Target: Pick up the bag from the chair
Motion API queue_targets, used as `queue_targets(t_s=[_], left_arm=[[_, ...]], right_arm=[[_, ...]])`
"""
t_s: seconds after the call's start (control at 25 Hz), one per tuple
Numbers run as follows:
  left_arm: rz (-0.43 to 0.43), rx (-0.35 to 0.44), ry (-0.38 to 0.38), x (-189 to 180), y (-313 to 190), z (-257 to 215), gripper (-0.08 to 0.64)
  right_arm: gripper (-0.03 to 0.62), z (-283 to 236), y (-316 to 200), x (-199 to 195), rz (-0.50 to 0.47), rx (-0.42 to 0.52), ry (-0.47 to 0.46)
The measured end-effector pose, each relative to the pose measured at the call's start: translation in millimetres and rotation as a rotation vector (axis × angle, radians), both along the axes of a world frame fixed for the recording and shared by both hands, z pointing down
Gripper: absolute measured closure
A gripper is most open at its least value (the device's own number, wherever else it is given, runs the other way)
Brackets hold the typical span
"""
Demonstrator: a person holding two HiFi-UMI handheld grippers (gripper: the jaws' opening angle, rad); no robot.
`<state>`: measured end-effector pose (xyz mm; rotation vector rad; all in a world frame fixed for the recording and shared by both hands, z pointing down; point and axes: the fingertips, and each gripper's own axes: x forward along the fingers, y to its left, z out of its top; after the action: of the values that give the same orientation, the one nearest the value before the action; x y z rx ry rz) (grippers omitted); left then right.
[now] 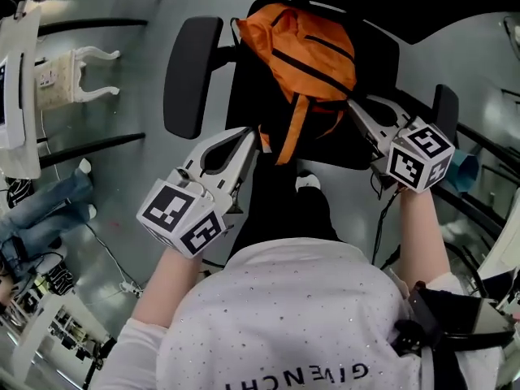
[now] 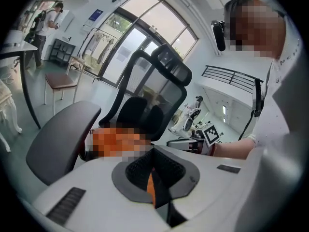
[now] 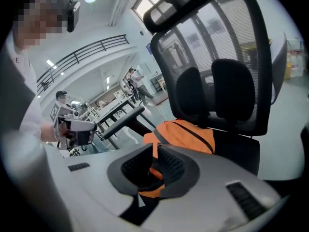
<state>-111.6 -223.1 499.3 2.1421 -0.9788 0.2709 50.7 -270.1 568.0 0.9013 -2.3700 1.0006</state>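
An orange bag (image 1: 305,47) with black trim lies on the seat of a black office chair (image 1: 193,63). One orange strap (image 1: 292,128) hangs down over the seat's front. My left gripper (image 1: 254,136) sits at the bag's near left corner, shut on an orange strap (image 2: 150,186). My right gripper (image 1: 354,108) is at the bag's near right corner. Its jaws are shut on a fold of orange fabric (image 3: 153,179), with the bag's body (image 3: 188,134) just beyond, under the chair's mesh backrest (image 3: 217,81). In the left gripper view the bag's body is covered by a mosaic patch.
The chair's armrests (image 1: 445,104) flank the bag on both sides. A white rack (image 1: 77,75) and a person's jeans leg (image 1: 49,205) are on the floor at left, with a cable (image 1: 110,254) nearby. A blue object (image 1: 465,169) lies at right. A brown-seated chair (image 2: 60,81) stands farther off.
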Motion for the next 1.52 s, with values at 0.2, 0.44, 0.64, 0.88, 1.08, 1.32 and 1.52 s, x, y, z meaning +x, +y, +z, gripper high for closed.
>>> queue_targets(t_s=[0.2, 0.44, 0.64, 0.88, 1.08, 1.32, 1.52], left_arm=[[0.016, 0.042, -0.014, 4.5, -16.6, 14.0, 0.555], [0.021, 0.064, -0.023, -0.3, -28.9, 22.7, 0.557], [0.049, 0.042, -0.025, 9.5, -33.4, 40.5, 0.557], [0.051, -0.013, 0.008, 28.6, -33.5, 55.1, 0.557], [0.042, 0.003, -0.008, 30.8, -37.6, 57.6, 0.557], [0.048, 0.020, -0.022, 23.8, -26.9, 45.8, 0.557], [0.032, 0.018, -0.014, 25.4, -1.0, 39.3, 0.557]], right_arm=[[0.423, 15.3, -3.0, -7.7, -0.005, -0.046, -0.085], [0.189, 34.3, 6.6, -34.2, -0.083, -0.055, -0.108], [0.301, 66.8, 7.4, -24.8, -0.160, 0.039, 0.129], [0.401, 77.1, 10.8, -20.7, -0.192, 0.064, 0.218], [0.562, 86.2, 18.1, -22.4, -0.187, 0.026, 0.261], [0.585, 73.7, 28.7, -22.7, -0.150, -0.025, 0.257], [0.589, 60.7, 51.7, -26.8, -0.134, -0.087, 0.170]])
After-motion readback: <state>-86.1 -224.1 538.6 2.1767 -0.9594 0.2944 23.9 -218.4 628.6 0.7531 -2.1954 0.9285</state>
